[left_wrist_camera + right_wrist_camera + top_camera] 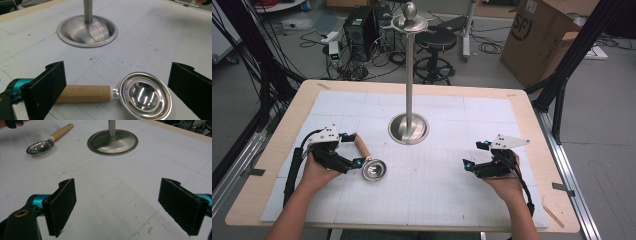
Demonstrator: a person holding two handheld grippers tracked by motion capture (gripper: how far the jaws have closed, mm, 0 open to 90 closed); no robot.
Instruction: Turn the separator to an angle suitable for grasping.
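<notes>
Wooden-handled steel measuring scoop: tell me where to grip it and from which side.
Grip the wooden-handled steel measuring scoop across its straight wooden handle, coming down from above. It lies flat on the white gridded mat, and the round bowl is wide and slippery. The open left gripper already straddles it.

Black fingers (63,206), teal joints, trailing black cables

Lab (cables (312,37), computer tower (360,27), cardboard box (542,35)).

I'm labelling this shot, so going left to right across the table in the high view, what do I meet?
Left gripper → scoop → stand → right gripper.
</notes>
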